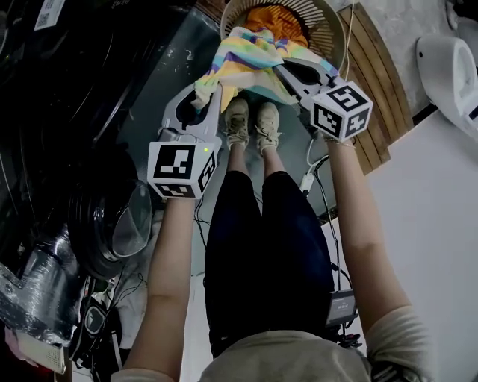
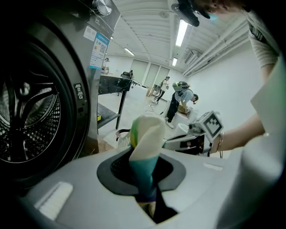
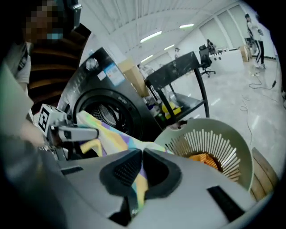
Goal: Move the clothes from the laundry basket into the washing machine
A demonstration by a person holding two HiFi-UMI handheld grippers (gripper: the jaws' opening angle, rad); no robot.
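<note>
- The front-loading washing machine (image 2: 44, 98) stands at the left of the scene. Its round door (image 1: 131, 220) is swung open and its perforated steel drum is bare in the left gripper view.
- The person stands facing the far side, with dark trousers (image 1: 269, 246) and pale trainers (image 1: 252, 123) on the floor just short of the basket.
- The round, slatted laundry basket (image 1: 328, 22) sits on the floor at the far side, to the right of the machine, with a wooden slatted board (image 1: 373, 67) against its right side.
- A striped cloth (image 1: 246, 63) in yellow, teal, purple and orange is the task's thing in hand. It is spread between the two grippers over the basket's near rim, raised clear of the floor, and outside the machine.
- The left gripper (image 1: 210, 95) is on the cloth's left end, the side nearer the machine. Its jaws are clamped nearly together on a bunched fold that stands up between the pads.
- The right gripper (image 1: 280, 69) is on the cloth's right part, near the basket's rim. Its pads are drawn almost together, with a thin strip of the cloth pinched between them.
- An orange garment (image 1: 276, 19) lies at the bottom of the basket, partly under the cloth's far edge.
</note>
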